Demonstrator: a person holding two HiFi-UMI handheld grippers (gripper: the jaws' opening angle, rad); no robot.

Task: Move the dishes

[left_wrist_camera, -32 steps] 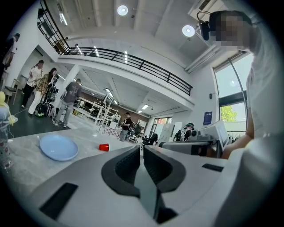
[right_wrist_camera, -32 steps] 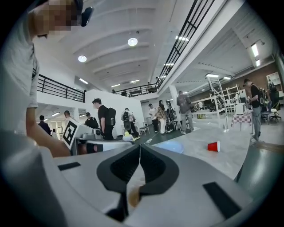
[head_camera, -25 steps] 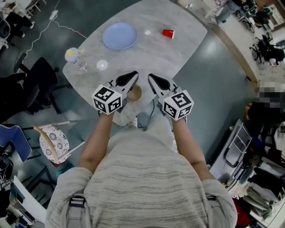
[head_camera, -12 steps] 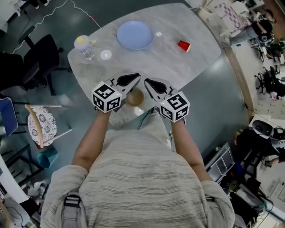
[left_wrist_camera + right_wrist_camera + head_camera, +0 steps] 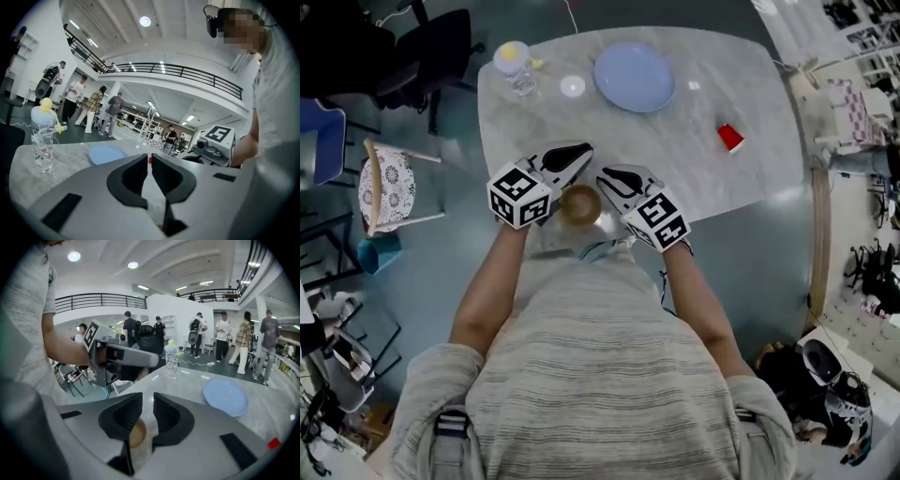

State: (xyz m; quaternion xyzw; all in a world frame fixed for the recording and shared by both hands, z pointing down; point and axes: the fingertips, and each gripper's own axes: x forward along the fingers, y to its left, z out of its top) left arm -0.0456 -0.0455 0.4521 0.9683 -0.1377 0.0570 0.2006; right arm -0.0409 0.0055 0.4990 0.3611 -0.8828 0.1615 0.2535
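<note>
Near edge, lower centre of the head view: the small brown bowl (image 5: 579, 204) sits on the marble table (image 5: 684, 169), close to the rim nearest you and flanked by both tools

Your right gripper (image 5: 604, 175) is just beside the bowl on its right. Its jaws have just been opening and stand partly apart. In the right gripper view the bowl's rim shows low in the gap, under the jaws; the pads do not press on it

Your left gripper (image 5: 579, 151) is just beside the bowl on its left, jaws drawn nearly together with nothing between them

Likely risks:
- the bowl is so near the table edge that a nudge from either tool could slide it off towards you
- a jaw closing on one wall only may tip the bowl, since the rim looks thin and rounded
- the nearly closed left tool could knock the bowl if you swing it inward

Bowl: round, shallow, tan inside with a darker rim, upright and apparently empty

Farther, right of centre: a red cup (image 5: 730, 137), well apart from you

Top of frame: a small white disc (image 5: 572, 86), a pale blue plate (image 5: 634, 77) lying flat and bare, and at upper left a clear bottle (image 5: 517, 73) with a yellow top
</note>
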